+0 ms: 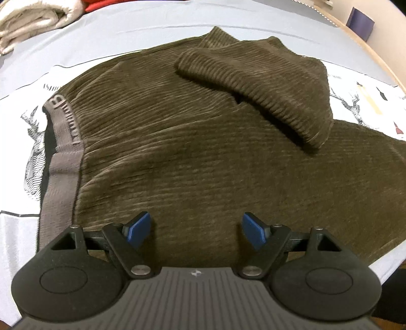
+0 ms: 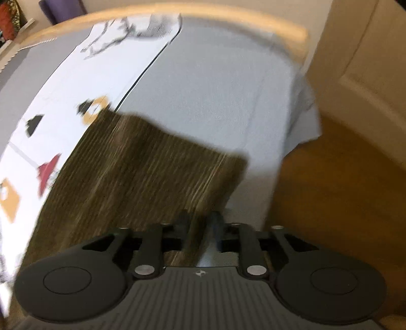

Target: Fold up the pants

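- Bed (image 1: 152, 28) filled both views: grey sheet, with a white patterned cloth (image 1: 368, 101) (deer drawings, red, black and orange shapes) spread on top; wooden bed frame (image 2: 177, 12) curved along the far edge in the right wrist view.
- Pants (image 1: 192, 152), brown corduroy, lay flat on the patterned cloth in the middle of the left wrist view; one leg (image 1: 266, 88) was folded back over the body at upper right.
- Leg end (image 2: 142, 172) in the right wrist view lay partly on the patterned cloth, partly on the grey sheet, near the bed's corner (heavy motion blur here).
- Waistband (image 1: 63, 152), grey elastic with lettering, ran down the left side of the pants; dark lining showed beside it.
- Wooden floor (image 2: 330, 190) and a pale door or cabinet panel (image 2: 368, 50) sat beyond the bed corner.
- Beige bundled blanket (image 1: 33, 20) sat at the far left corner of the bed, something red just behind it.
- Left gripper (image 1: 196, 233) hovered over the near part of the pants, jaws spread wide, blue pads (image 1: 139, 229) clear of the fabric, nothing between them.
- Right gripper (image 2: 199, 228): jaws narrowly apart, corduroy seen in the gap; blur hid whether the pads pressed on it, so grip can't be called.
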A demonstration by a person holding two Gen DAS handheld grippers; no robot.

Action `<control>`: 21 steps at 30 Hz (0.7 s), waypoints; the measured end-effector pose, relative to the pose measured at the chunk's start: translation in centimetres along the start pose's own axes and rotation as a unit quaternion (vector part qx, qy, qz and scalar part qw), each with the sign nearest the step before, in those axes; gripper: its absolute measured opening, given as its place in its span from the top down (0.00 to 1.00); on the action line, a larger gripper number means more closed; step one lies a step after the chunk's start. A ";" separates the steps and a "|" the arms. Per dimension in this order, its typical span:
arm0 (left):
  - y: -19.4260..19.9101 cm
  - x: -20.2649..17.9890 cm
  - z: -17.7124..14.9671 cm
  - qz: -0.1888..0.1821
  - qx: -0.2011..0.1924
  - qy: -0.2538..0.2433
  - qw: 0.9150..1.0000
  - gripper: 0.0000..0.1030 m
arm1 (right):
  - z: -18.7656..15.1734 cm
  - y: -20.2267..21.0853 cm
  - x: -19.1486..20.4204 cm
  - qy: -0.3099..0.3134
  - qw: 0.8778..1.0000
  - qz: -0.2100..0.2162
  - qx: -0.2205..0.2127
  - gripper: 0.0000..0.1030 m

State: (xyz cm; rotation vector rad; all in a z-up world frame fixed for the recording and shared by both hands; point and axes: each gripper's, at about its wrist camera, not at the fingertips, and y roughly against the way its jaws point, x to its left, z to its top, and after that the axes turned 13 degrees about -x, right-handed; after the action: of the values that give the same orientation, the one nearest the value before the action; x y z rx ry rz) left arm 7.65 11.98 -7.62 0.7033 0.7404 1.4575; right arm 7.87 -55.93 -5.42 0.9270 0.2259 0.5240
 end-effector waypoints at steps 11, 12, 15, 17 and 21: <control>1.8 5.7 -2.3 -0.016 0.016 0.031 0.999 0.21 | -0.8 5.8 5.2 -0.028 0.989 0.135 -0.051 0.54; 2.5 6.8 -1.9 0.004 -0.007 0.042 0.999 0.21 | -1.1 6.9 6.5 -0.003 0.986 0.154 -0.062 0.54; 4.1 9.6 -1.0 0.063 -0.054 0.067 0.994 0.20 | -1.8 10.5 10.2 0.065 0.974 0.202 -0.083 0.54; 4.1 11.3 -0.9 0.080 -0.053 0.090 0.991 0.19 | -2.7 13.5 11.8 0.093 0.956 0.265 -0.090 0.53; 2.8 13.6 -0.9 0.083 -0.021 0.116 0.990 0.19 | -6.0 18.1 13.6 0.150 0.909 0.370 -0.119 0.49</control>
State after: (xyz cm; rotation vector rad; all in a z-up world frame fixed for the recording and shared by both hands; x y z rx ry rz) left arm 4.97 25.59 -6.18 0.5789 0.8428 1.7221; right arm 10.97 -35.80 6.17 0.6650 0.0727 1.3745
